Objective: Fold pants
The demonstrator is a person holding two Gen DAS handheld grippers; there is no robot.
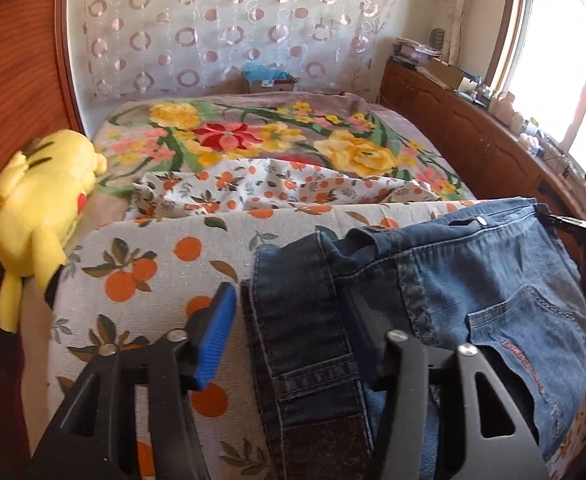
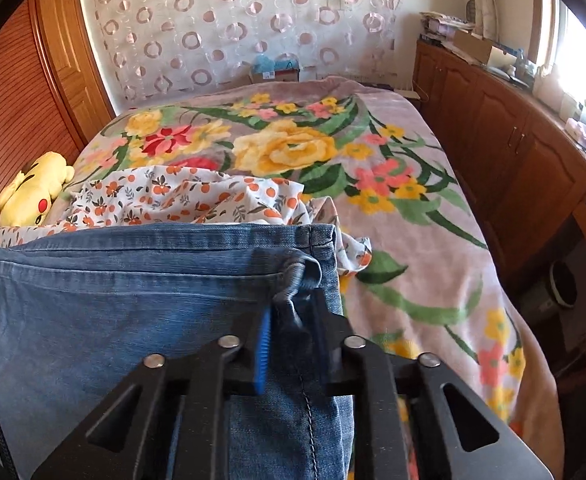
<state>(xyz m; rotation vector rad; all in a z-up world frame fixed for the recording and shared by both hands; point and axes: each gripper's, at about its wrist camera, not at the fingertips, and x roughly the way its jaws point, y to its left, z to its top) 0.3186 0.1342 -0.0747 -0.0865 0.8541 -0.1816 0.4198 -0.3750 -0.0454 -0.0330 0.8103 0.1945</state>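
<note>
Left tool (image 1: 289, 332) straddles the jeans (image 1: 473, 280) waistband, pads apart; only the right view shows the right tool (image 2: 291, 340) pinching their hem corner, on the bed (image 2: 413, 200)

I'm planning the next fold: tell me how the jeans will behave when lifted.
Likely floppy: the jeans already bunch where the right gripper pinches them. Probably fairly heavy for cloth, being thick seamed denim. Unlikely to slip, since the ribbed blue pad should bite the weave.

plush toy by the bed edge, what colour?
Yellow, with a red cheek spot; the plush toy shows best in the left wrist view.
</note>
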